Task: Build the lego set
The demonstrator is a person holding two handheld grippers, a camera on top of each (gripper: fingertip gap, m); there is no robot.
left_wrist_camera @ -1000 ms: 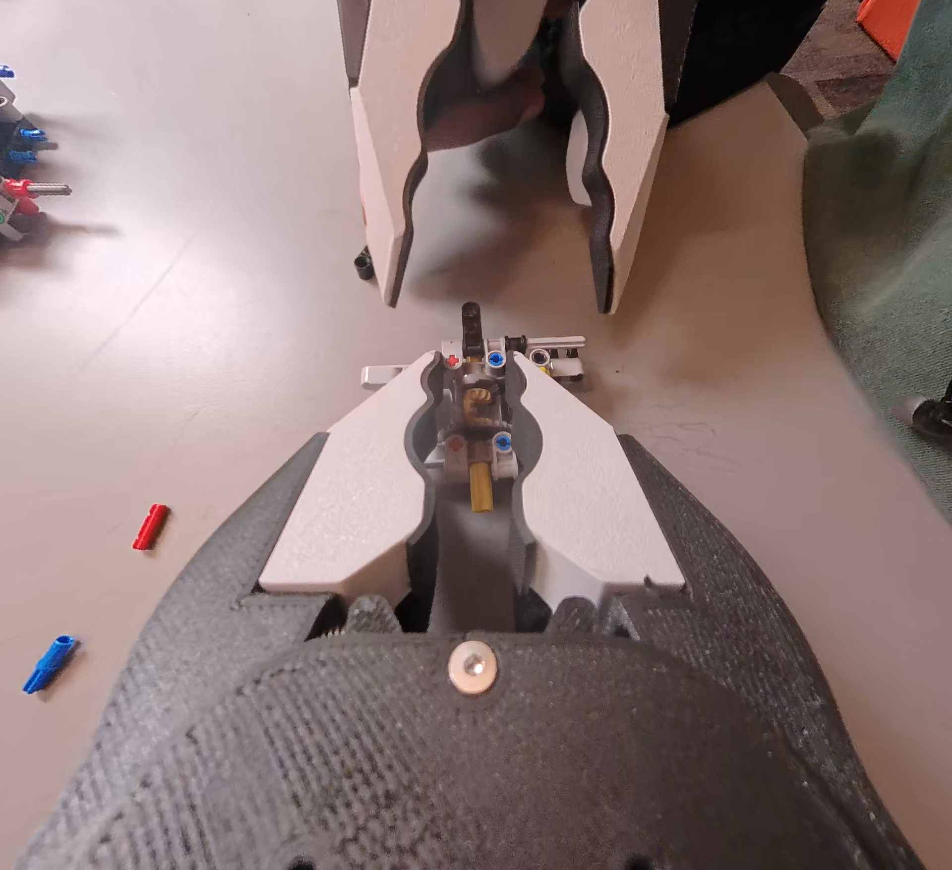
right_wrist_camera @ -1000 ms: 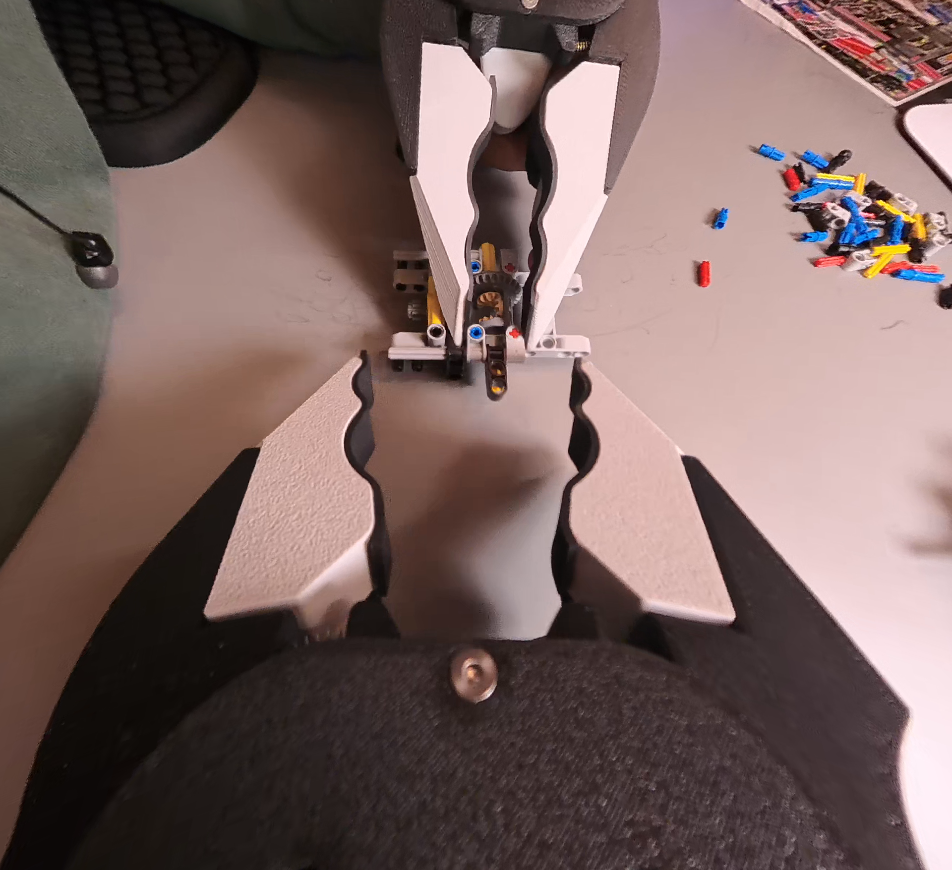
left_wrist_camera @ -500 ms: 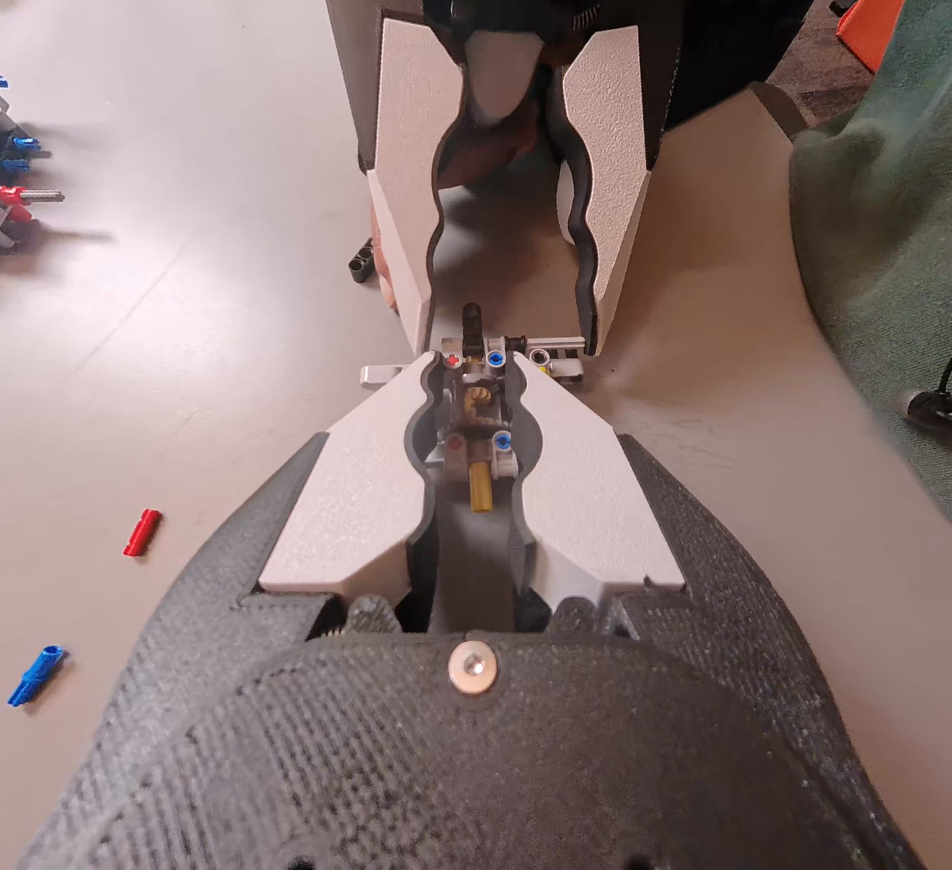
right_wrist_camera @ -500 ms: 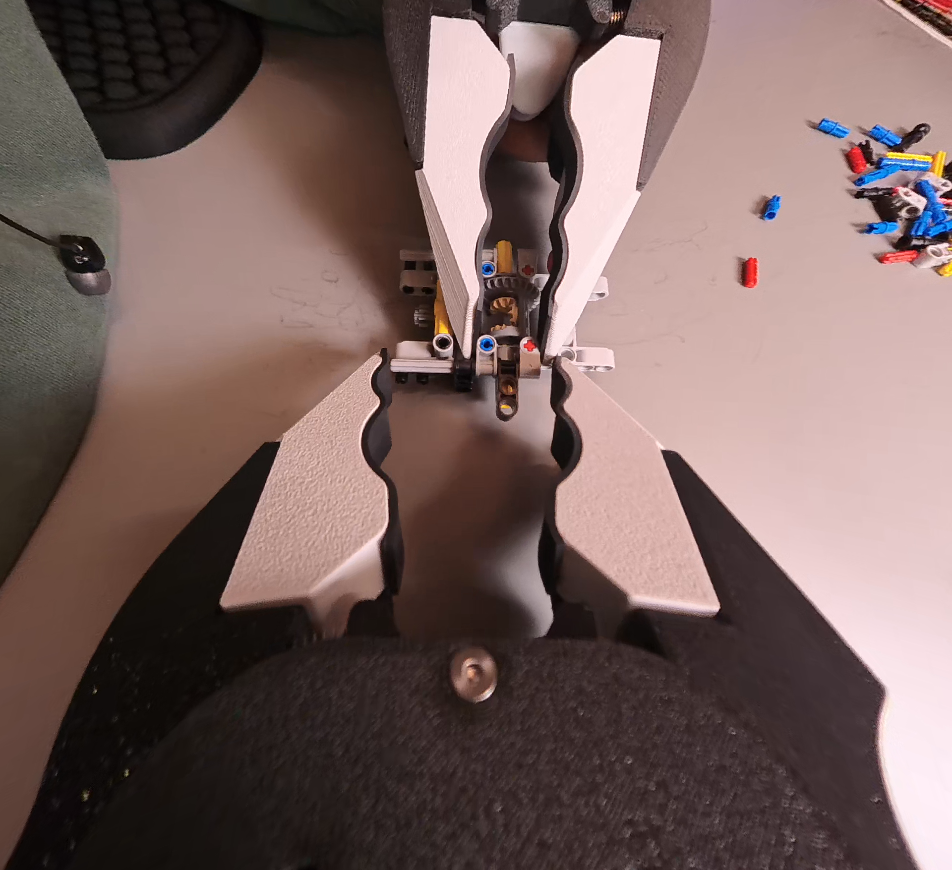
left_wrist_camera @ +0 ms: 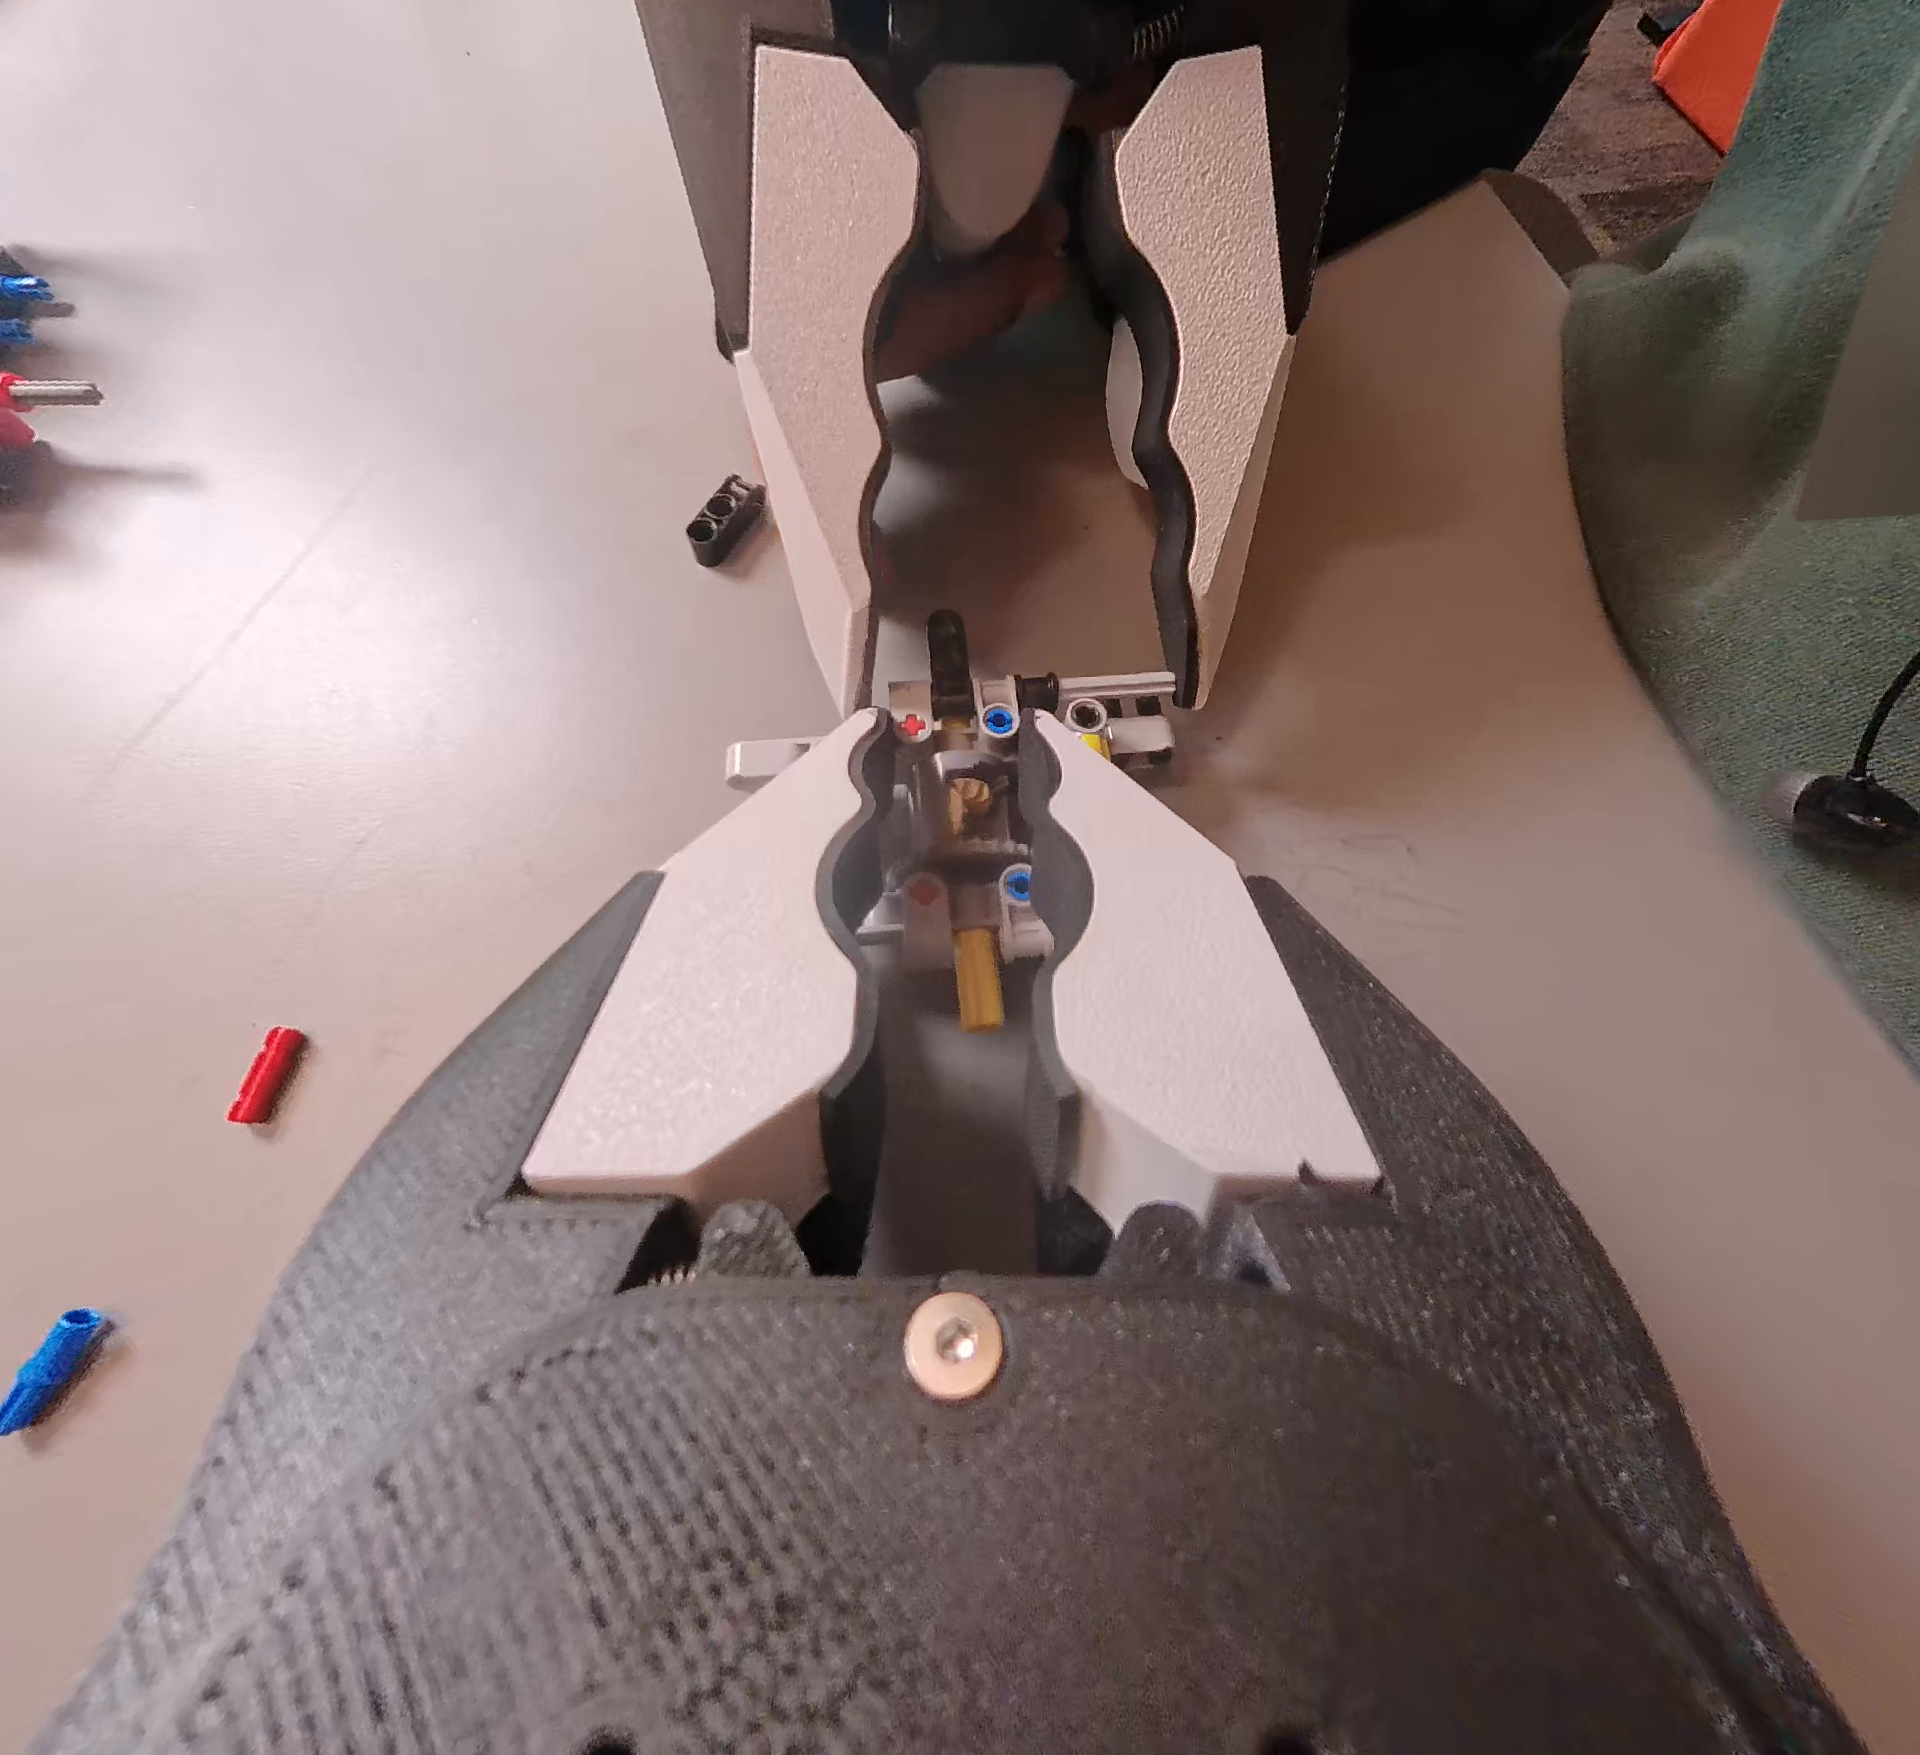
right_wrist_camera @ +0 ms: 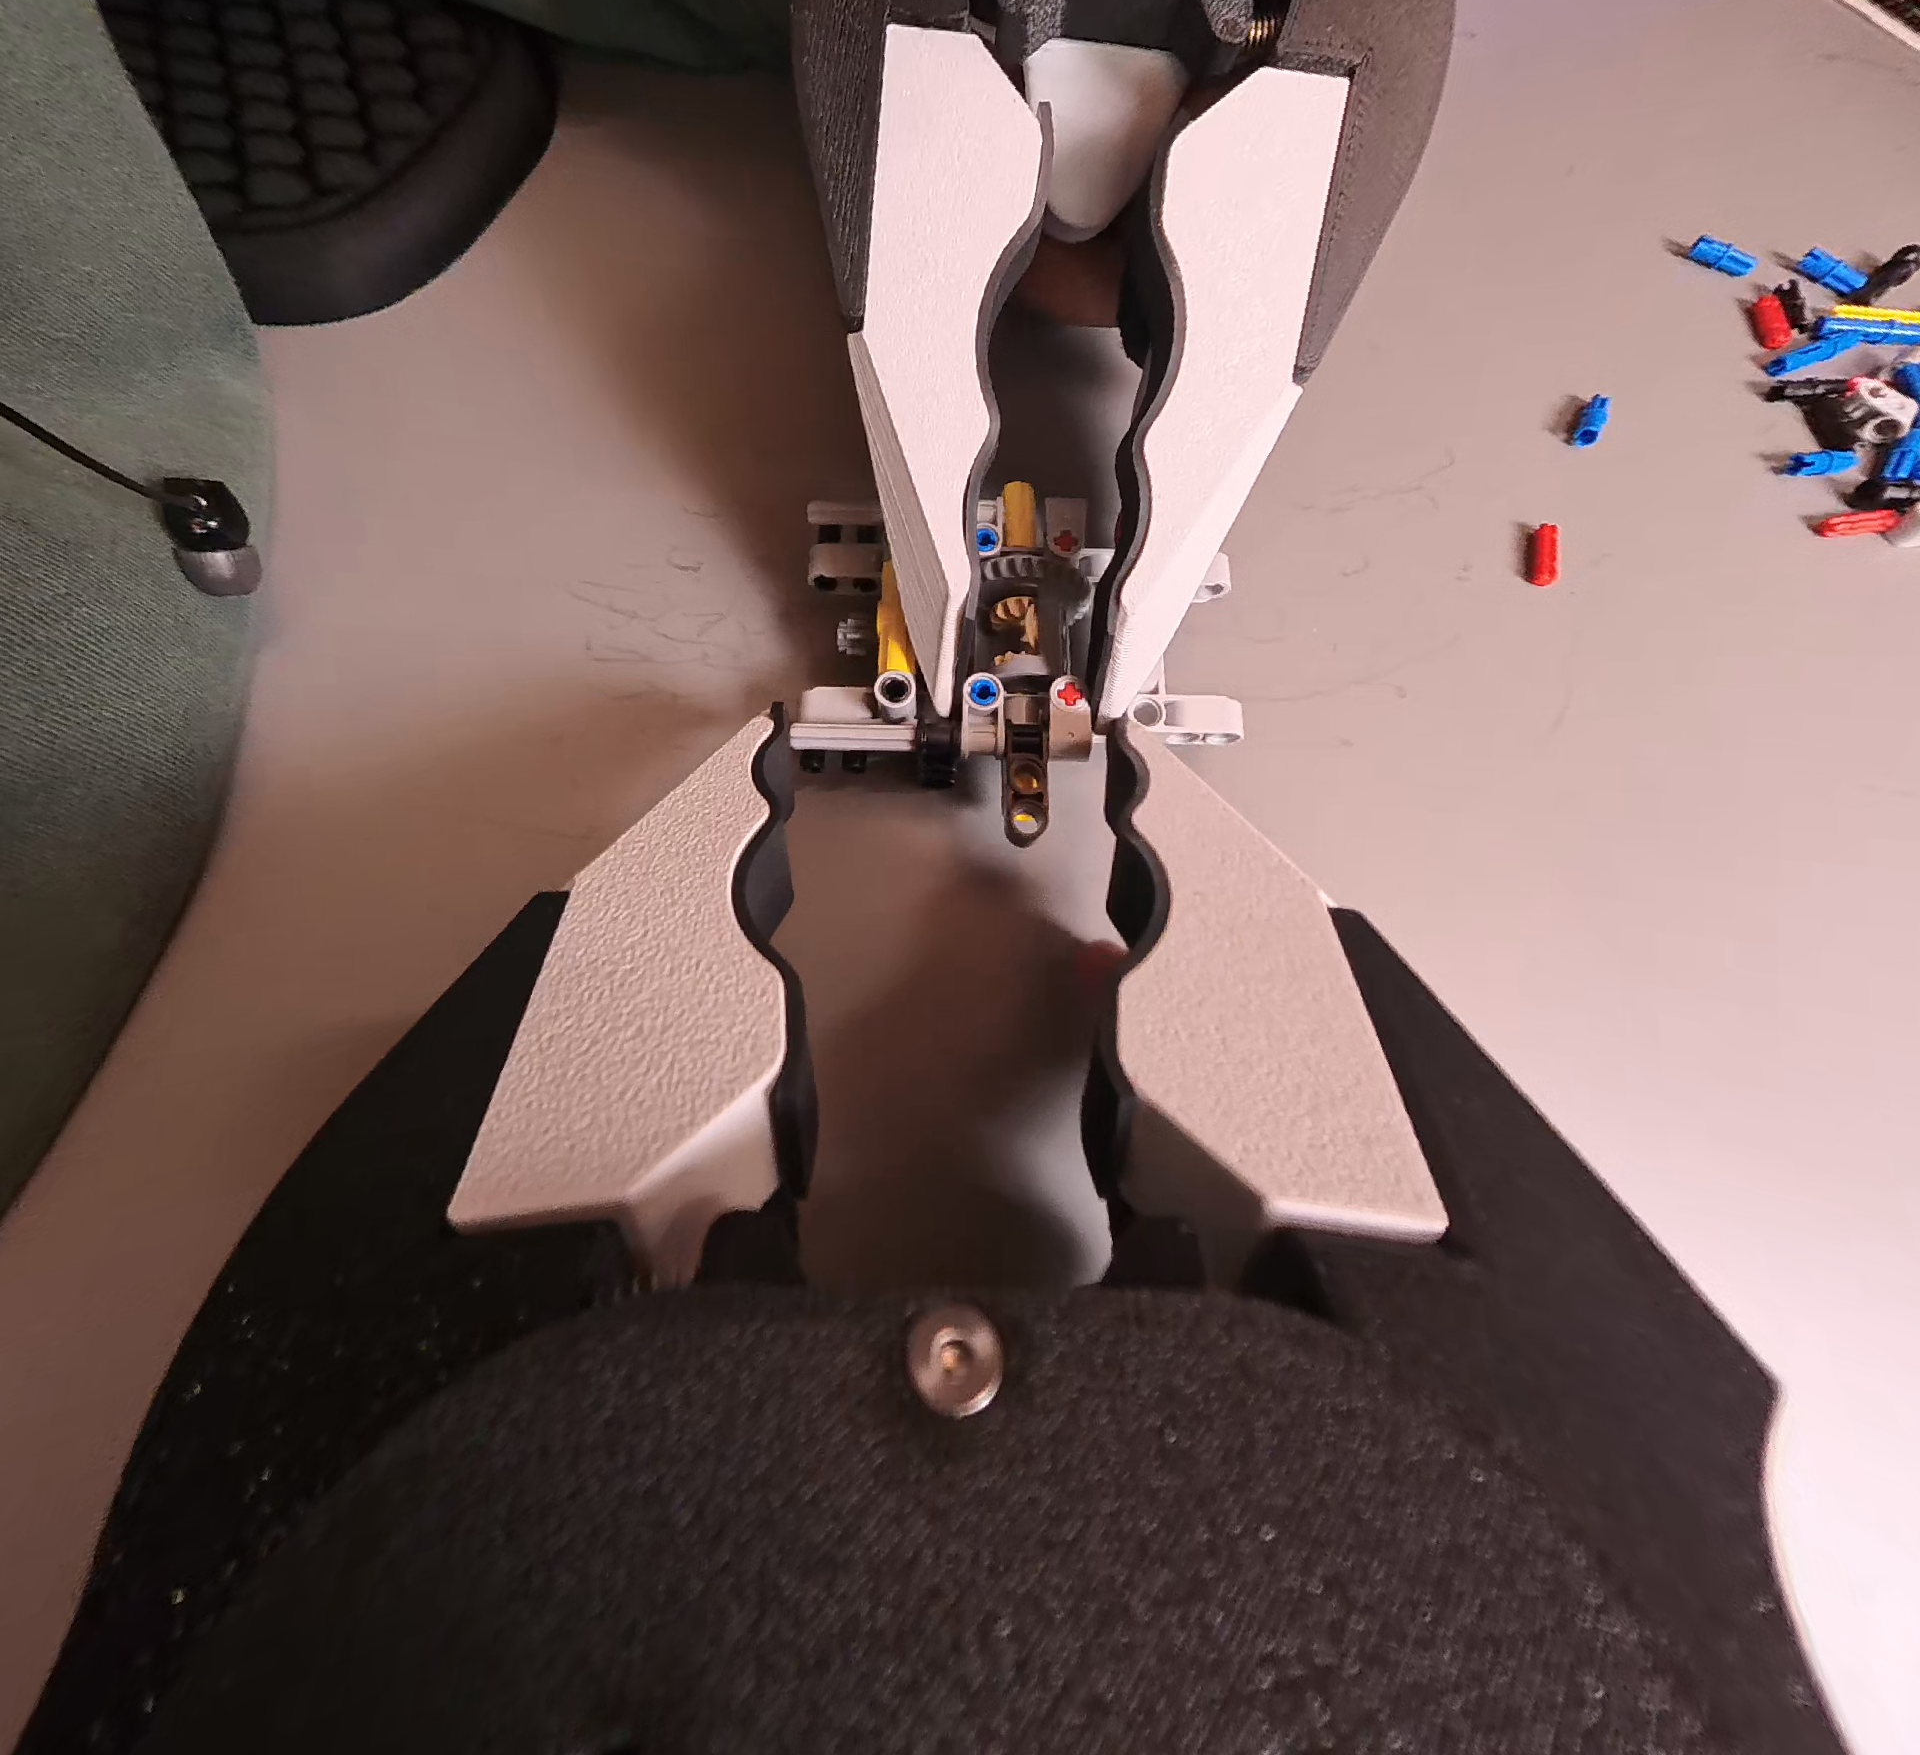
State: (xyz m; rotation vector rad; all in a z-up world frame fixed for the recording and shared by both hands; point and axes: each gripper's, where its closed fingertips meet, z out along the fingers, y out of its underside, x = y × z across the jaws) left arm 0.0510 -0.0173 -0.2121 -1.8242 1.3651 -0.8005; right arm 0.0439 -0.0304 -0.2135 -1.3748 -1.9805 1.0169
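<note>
Closer than a second ago, the right gripper [right_wrist_camera: 940, 749] now has its spread fingers [right_wrist_camera: 644, 978] bracketing the near crossbar of the lego assembly [right_wrist_camera: 997, 656], empty between them. Facing it, the left gripper [left_wrist_camera: 956, 744] keeps its narrow fingers [left_wrist_camera: 727, 957] clamped on the assembly's geared body, which rests on the table [right_wrist_camera: 416, 666]. Loose lego pieces [right_wrist_camera: 1849, 386] lie well apart to the right.

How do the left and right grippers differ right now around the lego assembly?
The left gripper is shut on the lego assembly, while the right gripper is open and holds nothing. The left gripper's fingers clamp the geared middle; the right gripper's fingers only bracket the front cross beam. Both have white fingers with wavy dark pads.
</note>
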